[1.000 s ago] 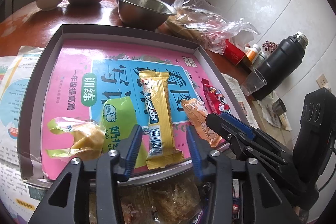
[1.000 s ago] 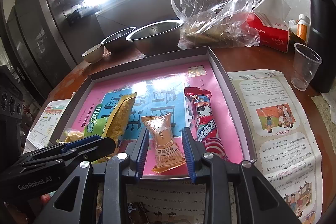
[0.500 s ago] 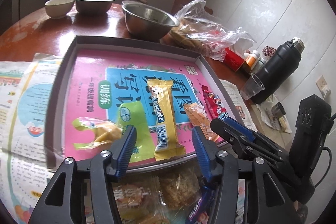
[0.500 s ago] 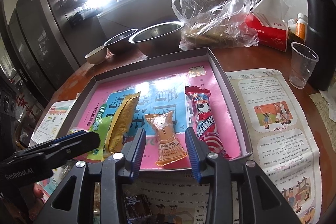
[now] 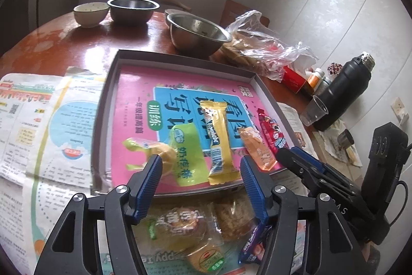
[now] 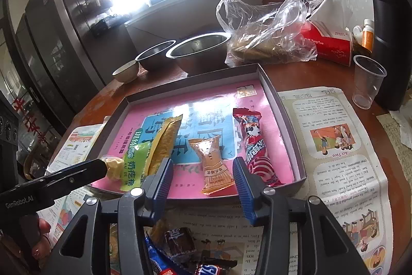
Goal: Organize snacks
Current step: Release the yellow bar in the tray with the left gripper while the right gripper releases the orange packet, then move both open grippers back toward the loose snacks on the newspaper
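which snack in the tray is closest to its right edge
The red wrapped stick, the only red one; the small orange pack and the yellow bar lie further left.

Both grippers now stand with wider jaws than a second ago, and both are opening with nothing between them. The left gripper point(image 5: 200, 172) has pulled back and up from the tray point(image 5: 103, 120), so the yellow bar point(image 5: 216, 141) it stood over lies free ahead of its tips. The right gripper point(image 6: 203, 172) has released the orange packet point(image 6: 212, 164), which lies just beyond its tips in the tray.
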The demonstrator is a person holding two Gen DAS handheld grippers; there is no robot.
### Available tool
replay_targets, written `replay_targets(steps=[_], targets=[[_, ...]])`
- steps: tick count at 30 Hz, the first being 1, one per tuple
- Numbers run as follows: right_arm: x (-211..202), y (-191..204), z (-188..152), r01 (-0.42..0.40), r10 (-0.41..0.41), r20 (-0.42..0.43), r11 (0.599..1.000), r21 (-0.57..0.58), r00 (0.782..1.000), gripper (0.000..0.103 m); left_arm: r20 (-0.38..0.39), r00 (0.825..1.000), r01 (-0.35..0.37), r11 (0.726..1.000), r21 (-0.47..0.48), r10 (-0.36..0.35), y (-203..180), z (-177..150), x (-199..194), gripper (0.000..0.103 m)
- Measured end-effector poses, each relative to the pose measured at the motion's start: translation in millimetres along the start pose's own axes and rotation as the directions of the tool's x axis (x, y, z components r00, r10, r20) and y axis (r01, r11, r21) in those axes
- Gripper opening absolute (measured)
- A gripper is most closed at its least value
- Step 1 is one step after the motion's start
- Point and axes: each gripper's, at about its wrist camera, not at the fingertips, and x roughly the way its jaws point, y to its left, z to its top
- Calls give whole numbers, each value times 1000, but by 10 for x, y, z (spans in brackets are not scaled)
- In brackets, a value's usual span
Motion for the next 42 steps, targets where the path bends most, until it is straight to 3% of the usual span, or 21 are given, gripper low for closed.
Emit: replay_targets(steps=[24, 42], targets=[[-240, 75, -164, -27, 28, 6, 999, -24, 1000, 50, 2, 999, -32, 1000, -1, 32, 44, -153, -207, 67], [-479, 224, -335, -67, 70, 31, 992, -107, 997, 65, -7, 998, -66, 998, 11, 66, 22, -265, -336, 69]])
